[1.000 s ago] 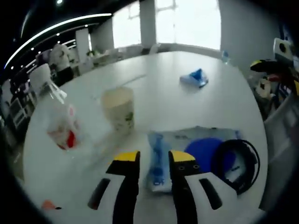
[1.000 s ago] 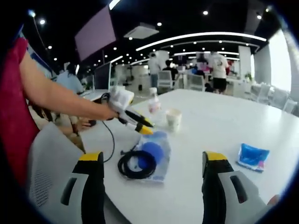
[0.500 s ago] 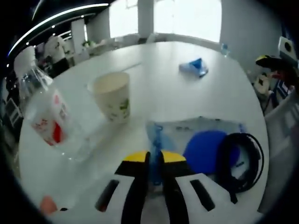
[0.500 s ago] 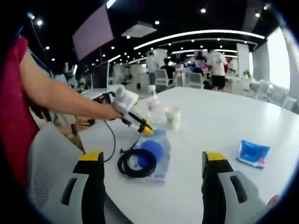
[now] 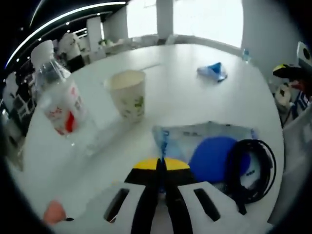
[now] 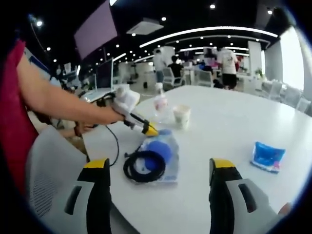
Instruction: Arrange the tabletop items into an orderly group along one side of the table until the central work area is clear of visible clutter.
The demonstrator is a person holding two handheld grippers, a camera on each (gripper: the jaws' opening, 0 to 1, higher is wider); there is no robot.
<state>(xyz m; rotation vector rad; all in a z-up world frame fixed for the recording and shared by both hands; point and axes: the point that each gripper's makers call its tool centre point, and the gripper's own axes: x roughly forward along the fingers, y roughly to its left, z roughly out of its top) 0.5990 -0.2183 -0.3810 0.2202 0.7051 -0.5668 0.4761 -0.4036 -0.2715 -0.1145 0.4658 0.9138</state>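
White table, open-plan office, ceiling lights

Open-plan office around me, my big white table, long ceiling light strips, wall screen, desks with office chairs, people standing behind, bright windows.
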